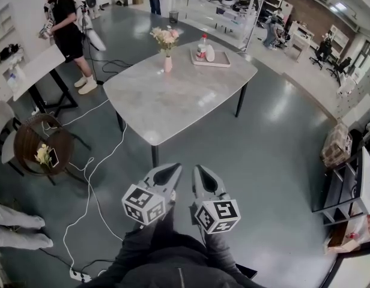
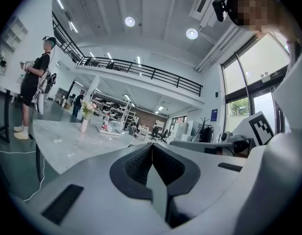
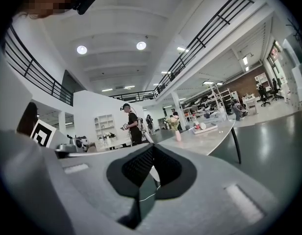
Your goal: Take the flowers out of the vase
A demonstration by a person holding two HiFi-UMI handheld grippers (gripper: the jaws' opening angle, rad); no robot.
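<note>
A small pink vase [image 1: 167, 63] holding pale pink and cream flowers [image 1: 165, 37] stands near the far left edge of the grey marble table [image 1: 167, 104]. My left gripper [image 1: 175, 168] and right gripper [image 1: 199, 170] hover side by side over the floor, short of the table's near corner. Both point level toward the table. Their jaws are shut with nothing between them. From the left gripper [image 2: 152, 146], the vase [image 2: 84, 126] and flowers [image 2: 87, 109] appear far off at the left. From the right gripper [image 3: 153, 149], the vase [image 3: 178, 135] appears far ahead on the table [image 3: 210, 140].
A tray [image 1: 210, 59] with a bottle and a white object sits at the table's far right. A person [image 1: 68, 24] stands by a white table [image 1: 33, 71] at the upper left. A round brown side table [image 1: 29, 138], floor cables [image 1: 89, 182] and a shelf [image 1: 347, 188] surround the area.
</note>
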